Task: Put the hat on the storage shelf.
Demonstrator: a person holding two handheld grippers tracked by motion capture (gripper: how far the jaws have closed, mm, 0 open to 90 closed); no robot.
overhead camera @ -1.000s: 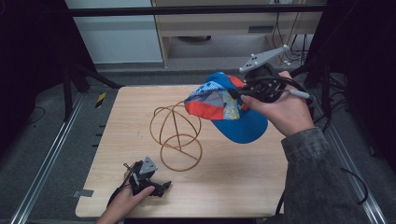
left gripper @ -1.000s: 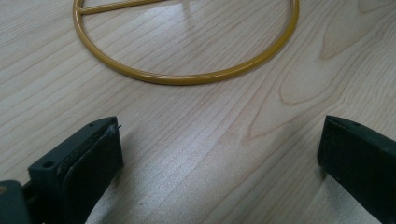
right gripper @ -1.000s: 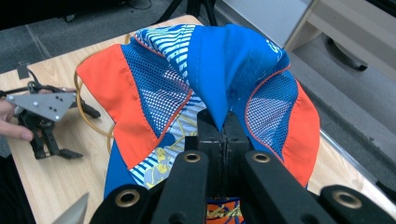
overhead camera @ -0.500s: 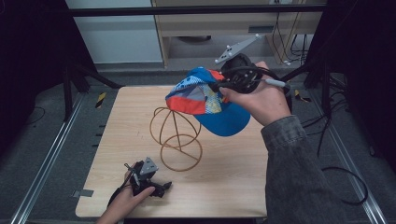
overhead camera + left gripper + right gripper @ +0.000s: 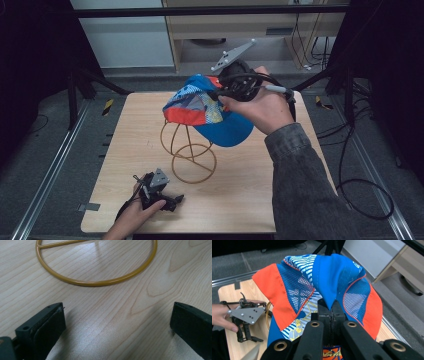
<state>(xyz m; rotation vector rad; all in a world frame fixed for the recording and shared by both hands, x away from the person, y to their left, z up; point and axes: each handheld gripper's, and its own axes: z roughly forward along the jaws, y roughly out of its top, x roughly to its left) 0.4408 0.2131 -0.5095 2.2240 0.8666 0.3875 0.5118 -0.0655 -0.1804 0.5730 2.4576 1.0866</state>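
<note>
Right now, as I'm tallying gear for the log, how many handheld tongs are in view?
2. The left tongs rest low on the pale wooden table, open near the gold wire stand. The right tongs are raised, shut on the blue-and-orange mesh cap.

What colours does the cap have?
The cap is blue with orange panels, blue mesh and white-striped patches; the right gripper view shows it best.

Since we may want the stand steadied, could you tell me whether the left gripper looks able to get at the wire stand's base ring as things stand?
Probably yes: the left gripper rests open on the table, and bare wood lies between it and the base ring.
</note>
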